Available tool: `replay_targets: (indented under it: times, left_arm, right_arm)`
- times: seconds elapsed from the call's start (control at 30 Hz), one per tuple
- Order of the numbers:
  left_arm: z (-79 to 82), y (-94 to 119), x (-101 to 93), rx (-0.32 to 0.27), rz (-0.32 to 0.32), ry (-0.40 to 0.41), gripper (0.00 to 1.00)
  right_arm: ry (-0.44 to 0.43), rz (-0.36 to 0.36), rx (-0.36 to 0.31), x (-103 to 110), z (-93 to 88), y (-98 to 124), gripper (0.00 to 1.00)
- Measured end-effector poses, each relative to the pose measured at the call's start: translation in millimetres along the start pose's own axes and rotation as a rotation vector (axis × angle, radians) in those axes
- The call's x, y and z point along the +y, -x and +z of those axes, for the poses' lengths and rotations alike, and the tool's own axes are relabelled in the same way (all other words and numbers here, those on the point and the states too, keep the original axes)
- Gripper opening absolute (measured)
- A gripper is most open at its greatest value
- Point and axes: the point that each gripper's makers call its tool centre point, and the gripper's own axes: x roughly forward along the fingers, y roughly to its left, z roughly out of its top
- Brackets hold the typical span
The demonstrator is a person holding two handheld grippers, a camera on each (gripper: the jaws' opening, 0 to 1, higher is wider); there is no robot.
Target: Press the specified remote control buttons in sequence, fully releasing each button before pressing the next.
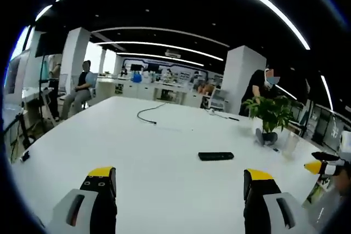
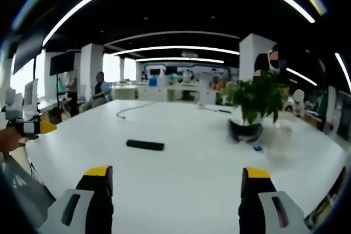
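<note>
Hovering left gripper (image 1: 179,187), right gripper (image 2: 176,186), fingers spread.

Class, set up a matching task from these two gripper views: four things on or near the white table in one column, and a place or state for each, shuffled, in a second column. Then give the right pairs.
Things:
1. remote control
2. potted plant
3. cable
4. left gripper

Places or states:
A. looped on the far part of the table
B. fingers wide apart, holding nothing
C. lying flat on the bare tabletop, apart from both grippers
D. standing upright near the table's right edge

Pairs: 1-C, 2-D, 3-A, 4-B
</note>
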Motion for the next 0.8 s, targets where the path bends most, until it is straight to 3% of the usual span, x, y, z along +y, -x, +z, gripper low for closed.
replay_targets:
  times: [0.1, 0.33, 0.43, 0.57, 0.7, 0.8]
  left_arm:
    - [2.8, -1, -1.6, -0.043, -0.002, 0.005, 1.0]
    - [-11.0, -5, 0.5, -0.015, 0.027, -0.009, 1.0]
    - [-14.1, -4, 3.7, 0.017, 0.039, -0.074, 1.0]
    - [-10.3, 0, 2.6, -0.006, 0.028, -0.078, 1.0]
    - [-9.3, 1, 4.5, -0.022, 0.021, -0.03, 1.0]
    - [-7.6, 1, 1.4, -0.035, 0.017, -0.058, 1.0]
  right_arm:
    - [0.001, -0.01, 0.002, -2, -0.2, 0, 0.96]
    - [-0.007, -0.017, 0.022, -4, -3.9, -2, 0.95]
    - [-0.007, -0.016, 0.034, -3, -6.1, -2, 0.95]
    - [0.001, -0.017, 0.044, -3, -7.8, -3, 0.95]
    - [0.005, -0.024, 0.049, -4, -8.4, -3, 0.94]
    - [0.005, -0.03, 0.052, -5, -8.8, -2, 0.94]
